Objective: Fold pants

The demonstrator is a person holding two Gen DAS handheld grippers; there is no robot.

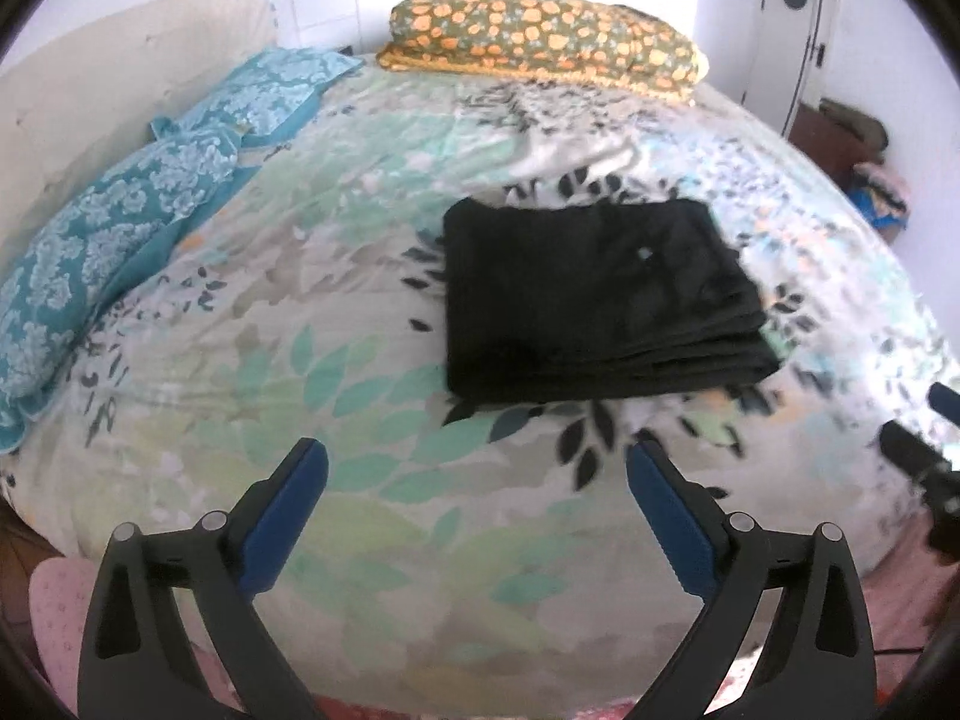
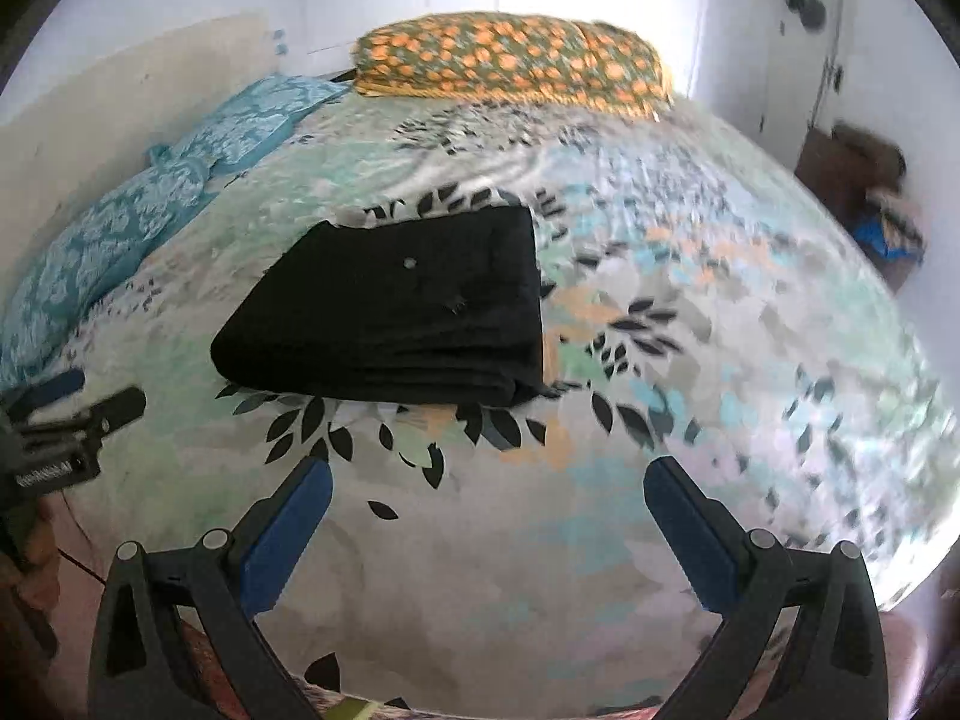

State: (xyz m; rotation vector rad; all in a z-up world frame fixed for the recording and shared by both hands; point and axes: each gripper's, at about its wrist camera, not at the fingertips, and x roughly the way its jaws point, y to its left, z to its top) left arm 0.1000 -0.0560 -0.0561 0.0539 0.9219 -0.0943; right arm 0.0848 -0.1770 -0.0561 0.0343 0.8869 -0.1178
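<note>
In the left wrist view, we see our left gripper [image 1: 477,468] with its blue-padded fingers [image 1: 288,516] spread wide and nothing between them. Beyond the fingertips, a little toward the right finger, the black fabric pants [image 1: 594,300] lie as a compact, layered rectangle on the leaf-printed bedsheet [image 1: 336,360], well clear of the pads. We judge the folding essentially done: stacked edges show along the near side, and no leg trails loose. At most a little squaring or smoothing is left. Only this view shows the bundle's left edge straight on. It also catches the right gripper [image 1: 918,438] at the right margin.

In the right wrist view, our right gripper [image 2: 489,480] is likewise spread and empty. The pants [image 2: 396,312] sit ahead of the left finger, apart from it. Here the rounded fold at the bundle's right end shows clearly, and the left gripper [image 2: 84,402] appears at the left edge.
</note>
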